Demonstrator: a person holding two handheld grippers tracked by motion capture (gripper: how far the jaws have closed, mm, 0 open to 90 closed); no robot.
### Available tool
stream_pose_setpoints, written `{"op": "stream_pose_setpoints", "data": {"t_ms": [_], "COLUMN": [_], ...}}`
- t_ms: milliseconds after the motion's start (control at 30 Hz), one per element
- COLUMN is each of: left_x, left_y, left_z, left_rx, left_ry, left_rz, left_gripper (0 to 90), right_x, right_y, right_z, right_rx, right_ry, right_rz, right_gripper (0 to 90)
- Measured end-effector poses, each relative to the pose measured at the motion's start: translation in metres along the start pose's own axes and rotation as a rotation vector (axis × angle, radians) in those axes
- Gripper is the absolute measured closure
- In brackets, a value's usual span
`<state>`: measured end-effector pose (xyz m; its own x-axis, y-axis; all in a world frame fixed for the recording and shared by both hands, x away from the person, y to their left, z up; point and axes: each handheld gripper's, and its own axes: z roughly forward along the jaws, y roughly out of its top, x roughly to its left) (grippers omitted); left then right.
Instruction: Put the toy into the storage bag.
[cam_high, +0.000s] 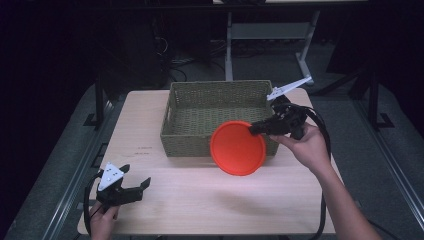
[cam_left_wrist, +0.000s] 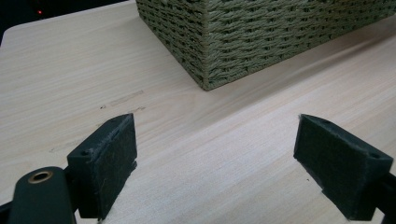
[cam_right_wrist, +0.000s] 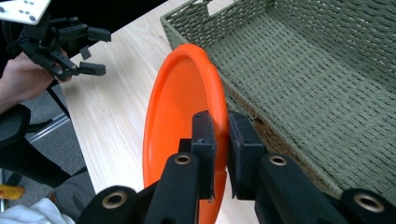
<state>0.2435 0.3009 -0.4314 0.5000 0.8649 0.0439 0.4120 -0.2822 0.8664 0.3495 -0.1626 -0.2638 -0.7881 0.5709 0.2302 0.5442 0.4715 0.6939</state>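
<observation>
Currently the right gripper is clamped on the orange plate's rim, holding it tilted at the basket's front wall; left gripper idle, jaws apart. Next: carry over wall, release inside.

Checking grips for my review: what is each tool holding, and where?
Right tool pinches the orange plate by its rim. Left tool holds nothing.

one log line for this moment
right gripper: shut on round orange plastic plate rim, beside woven green basket | left gripper: open, idle over wooden table
</observation>
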Motion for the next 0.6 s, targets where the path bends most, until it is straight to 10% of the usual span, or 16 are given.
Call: {"op": "stream_pose_setpoints", "data": {"t_ms": [600], "left_x": [0.001], "left_y": [0.000], "left_z": [-0.001], "left_rx": [0.002], "left_ry": [0.000], "left_rz": [0.007], "left_gripper": [12.8], "right_x": [-0.003], "right_y": [0.028], "right_z": [-0.007], "right_rx": [-0.015], "right_ry": [-0.018], "right_rz": [-0.018], "right_gripper": [81.9]}}
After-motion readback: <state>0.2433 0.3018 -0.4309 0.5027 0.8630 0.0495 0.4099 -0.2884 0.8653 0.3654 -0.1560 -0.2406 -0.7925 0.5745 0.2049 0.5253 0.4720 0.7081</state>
